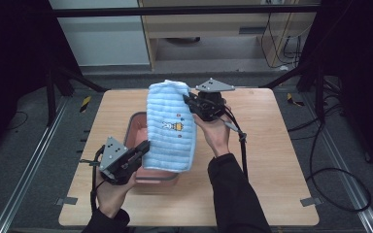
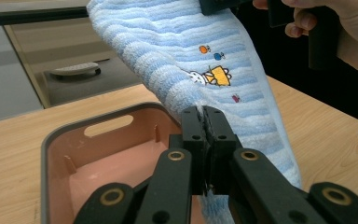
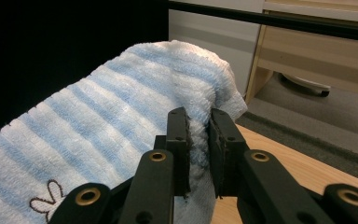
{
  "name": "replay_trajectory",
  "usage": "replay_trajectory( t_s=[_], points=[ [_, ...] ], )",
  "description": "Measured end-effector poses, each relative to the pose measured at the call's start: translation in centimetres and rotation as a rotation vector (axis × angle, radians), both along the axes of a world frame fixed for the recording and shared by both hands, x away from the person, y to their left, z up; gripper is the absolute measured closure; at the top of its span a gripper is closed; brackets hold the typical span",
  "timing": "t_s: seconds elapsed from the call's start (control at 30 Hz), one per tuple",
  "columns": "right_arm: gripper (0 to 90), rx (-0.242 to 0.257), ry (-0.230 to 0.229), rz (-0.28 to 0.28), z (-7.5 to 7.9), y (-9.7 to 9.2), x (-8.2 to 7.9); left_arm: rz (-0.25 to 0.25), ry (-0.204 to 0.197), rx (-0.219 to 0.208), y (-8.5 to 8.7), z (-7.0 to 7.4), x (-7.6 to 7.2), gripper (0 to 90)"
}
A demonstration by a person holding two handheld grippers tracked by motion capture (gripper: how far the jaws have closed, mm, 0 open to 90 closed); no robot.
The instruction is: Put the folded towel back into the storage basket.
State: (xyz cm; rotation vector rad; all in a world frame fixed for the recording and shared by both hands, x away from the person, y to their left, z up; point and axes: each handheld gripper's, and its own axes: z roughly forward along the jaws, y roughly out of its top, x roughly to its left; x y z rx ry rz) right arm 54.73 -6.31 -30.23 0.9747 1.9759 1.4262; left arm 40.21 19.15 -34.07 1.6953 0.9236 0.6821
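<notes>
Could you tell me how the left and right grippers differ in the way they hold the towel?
The left gripper pinches the towel low at its near edge, over the pink bin; the right gripper pinches it high at its far corner. The left jaws meet on thin cloth; the right jaws stand apart on a thick bunch. Both are shut on the towel.

A looped, fluffy terry cloth is seen in the blue-striped towel (image 1: 171,127). Smooth matt plastic is shown by the pink bin (image 2: 74,158). Pale wood grain is displayed by the table (image 1: 272,160).
</notes>
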Motion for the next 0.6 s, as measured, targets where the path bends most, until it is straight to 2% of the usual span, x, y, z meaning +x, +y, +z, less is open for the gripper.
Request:
replay_trajectory(
  t_s=[0.3,0.6],
  points=[
    [79.6,-0.008,0.001,0.023,0.0,2.0,0.7,0.030,0.004,-0.006,1.6,0.1,0.2,87.6],
    [79.5,-0.022,0.027,0.037,-1.3,4.1,2.1,0.062,0.032,-0.006,2.9,-0.8,0.8,87.6]
  ],
)
